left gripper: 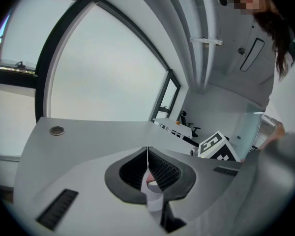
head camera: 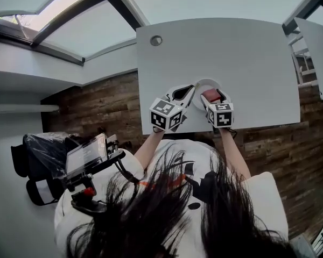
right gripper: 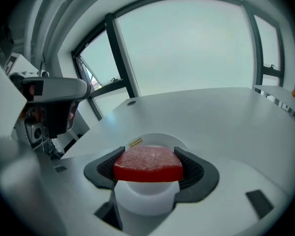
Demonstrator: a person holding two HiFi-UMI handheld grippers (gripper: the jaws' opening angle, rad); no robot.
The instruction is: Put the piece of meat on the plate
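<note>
Couldn't read any real text anywhere, tbh. Spotted a tiny yellow sticker [right gripper: 135,142] on the plate [right gripper: 155,136] rim, print way too small to make out. Saw only black-and-white square patterns on the left cube [head camera: 166,115] and right cube [head camera: 220,114].

One piece of meat [right gripper: 147,163], one plate [right gripper: 155,137], one table [head camera: 247,52] and two hand-held grippers [head camera: 187,93] [head camera: 214,95].

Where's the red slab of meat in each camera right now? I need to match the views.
Head view: red slab of meat right of centre, held by the right hand-held gripper over the round white plate.
Left gripper view: only a pinkish sliver through the jaw gap, probably it.
Right gripper view: bottom centre, clamped between the jaws.
Shared landmark: round grey grommet in the white table.
</note>
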